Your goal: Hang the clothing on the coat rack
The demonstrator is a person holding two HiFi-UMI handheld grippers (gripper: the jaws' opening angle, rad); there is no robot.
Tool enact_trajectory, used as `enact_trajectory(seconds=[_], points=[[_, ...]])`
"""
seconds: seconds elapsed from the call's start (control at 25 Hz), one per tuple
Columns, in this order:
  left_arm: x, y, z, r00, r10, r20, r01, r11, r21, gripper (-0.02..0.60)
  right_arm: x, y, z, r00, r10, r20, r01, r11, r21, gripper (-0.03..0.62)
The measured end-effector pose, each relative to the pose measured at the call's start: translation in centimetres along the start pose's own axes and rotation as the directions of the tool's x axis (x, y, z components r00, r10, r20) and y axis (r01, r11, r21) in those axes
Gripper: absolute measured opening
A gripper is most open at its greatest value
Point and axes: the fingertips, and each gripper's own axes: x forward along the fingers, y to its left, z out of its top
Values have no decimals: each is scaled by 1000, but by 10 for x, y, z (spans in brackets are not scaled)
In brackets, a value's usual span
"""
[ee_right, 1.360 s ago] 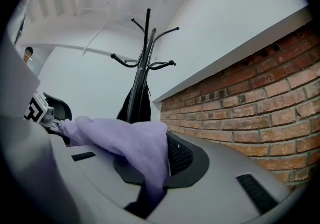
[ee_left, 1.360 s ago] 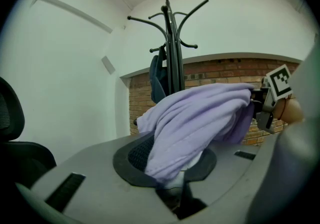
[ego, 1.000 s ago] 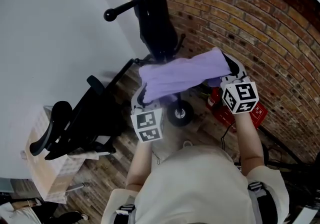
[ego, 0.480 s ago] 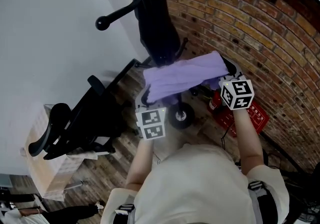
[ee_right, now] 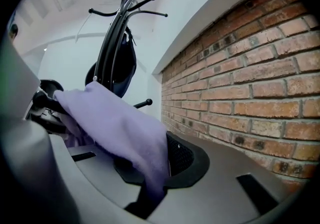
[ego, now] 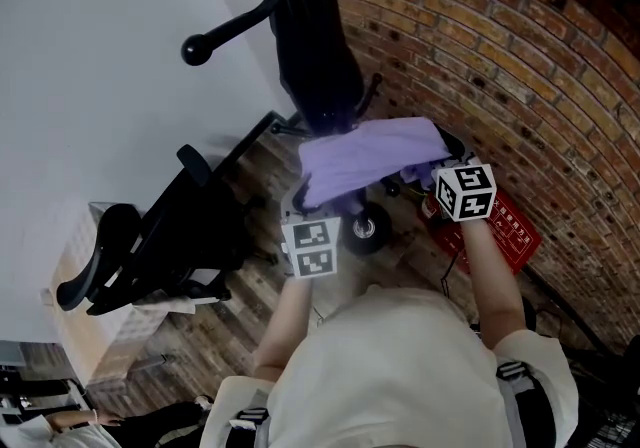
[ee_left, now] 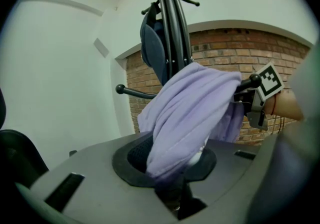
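The left forearm (ego: 286, 321) and right forearm (ego: 493, 281) reach forward from the chest, so the left tongs (ego: 303, 202) and right tongs (ego: 441, 152) sit side by side, tipped slightly down. Each pair is clamped on one end of the cloth (ego: 370, 158), whose fabric bunches down into the nearly closed jaws in both gripper views. The cloth is soft and lilac, folded in thick ridges, and spans the gap between the tongs. Just beyond it stands the rack (ego: 318, 56), a glossy black pole with curved, knob-tipped arms; a dark garment (ee_left: 152, 50) hangs higher up. A brick wall (ego: 530, 66) runs right of the right tongs, a white wall (ego: 100, 56) left of the left tongs. Below is plank floor (ego: 200, 336), with a black chair (ego: 150, 246) to the left.
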Motion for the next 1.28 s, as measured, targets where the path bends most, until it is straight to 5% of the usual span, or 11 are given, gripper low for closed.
enact_trajectory(seconds=[0.68, 1.28], points=[[17, -38, -39, 995, -85, -58, 85, 996, -6, 78, -3, 77, -95, 974, 165, -153, -157, 986, 62, 21], [17, -79, -56, 983, -173, -63, 175, 984, 17, 78, -21, 146, -114, 954, 276, -114, -259, 956, 139, 21]])
